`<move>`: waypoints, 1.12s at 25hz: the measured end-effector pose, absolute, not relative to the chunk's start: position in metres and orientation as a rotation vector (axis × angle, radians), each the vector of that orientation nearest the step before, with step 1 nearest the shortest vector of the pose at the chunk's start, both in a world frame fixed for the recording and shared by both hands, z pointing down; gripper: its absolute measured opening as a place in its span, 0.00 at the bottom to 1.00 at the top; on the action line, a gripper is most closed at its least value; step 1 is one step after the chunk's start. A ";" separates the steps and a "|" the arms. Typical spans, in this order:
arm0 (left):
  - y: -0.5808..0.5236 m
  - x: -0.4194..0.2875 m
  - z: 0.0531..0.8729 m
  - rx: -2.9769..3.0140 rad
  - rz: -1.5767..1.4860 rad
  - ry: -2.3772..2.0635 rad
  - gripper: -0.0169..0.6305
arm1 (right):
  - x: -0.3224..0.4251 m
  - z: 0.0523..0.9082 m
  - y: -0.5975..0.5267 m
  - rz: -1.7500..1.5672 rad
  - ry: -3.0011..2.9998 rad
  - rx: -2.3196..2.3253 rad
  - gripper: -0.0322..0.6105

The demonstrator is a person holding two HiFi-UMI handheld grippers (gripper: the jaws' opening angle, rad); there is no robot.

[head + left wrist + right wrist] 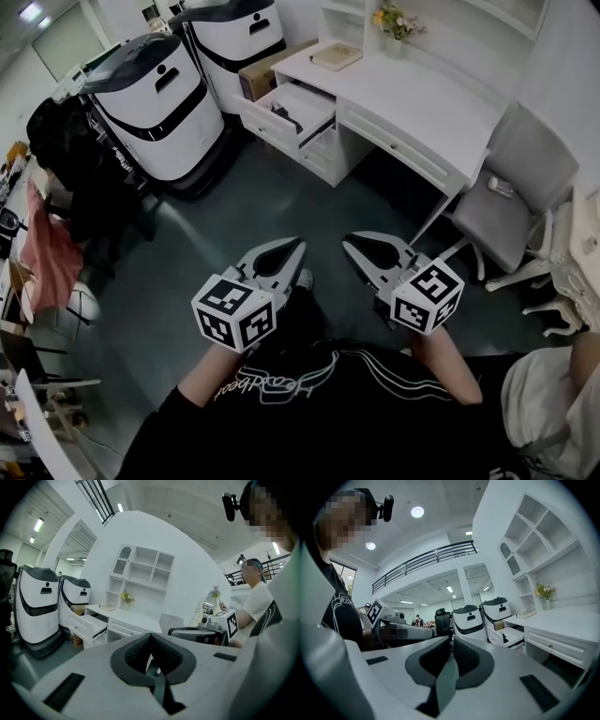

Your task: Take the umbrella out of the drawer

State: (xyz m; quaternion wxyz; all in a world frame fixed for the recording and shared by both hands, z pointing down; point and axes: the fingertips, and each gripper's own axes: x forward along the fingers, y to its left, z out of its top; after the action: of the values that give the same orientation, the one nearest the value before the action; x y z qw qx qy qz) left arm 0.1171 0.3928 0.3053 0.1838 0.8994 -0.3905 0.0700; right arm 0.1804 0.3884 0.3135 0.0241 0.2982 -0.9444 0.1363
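Observation:
The white desk (412, 103) stands across the room, and its left drawer (298, 101) is pulled open. A dark object (284, 113), possibly the umbrella, lies inside; I cannot make out its shape. Both grippers are held close to my body, far from the desk. My left gripper (298, 247) is shut with nothing in it, its pads meeting in the left gripper view (151, 635). My right gripper (349, 242) is likewise shut and empty (452, 640). The open drawer also shows in the left gripper view (88, 623) and the right gripper view (509, 637).
Two white-and-black machines (155, 94) stand left of the desk, with a cardboard box (267, 67) between them and it. A grey chair (516, 187) sits at the desk's right end. A book (336, 56) and flowers (394, 21) are on the desktop. Dark floor lies between me and the desk.

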 end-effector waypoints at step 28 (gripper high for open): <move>-0.140 -0.046 0.387 2.365 0.223 -1.010 0.05 | 0.038 0.380 -0.143 0.638 -2.732 0.955 0.14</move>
State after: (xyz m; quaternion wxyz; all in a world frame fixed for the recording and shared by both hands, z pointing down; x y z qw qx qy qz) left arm -0.0461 -0.1403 0.3866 0.2764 0.8805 -0.3760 0.0828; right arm 0.0378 -0.1429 0.3798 0.0887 0.3209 -0.9183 0.2143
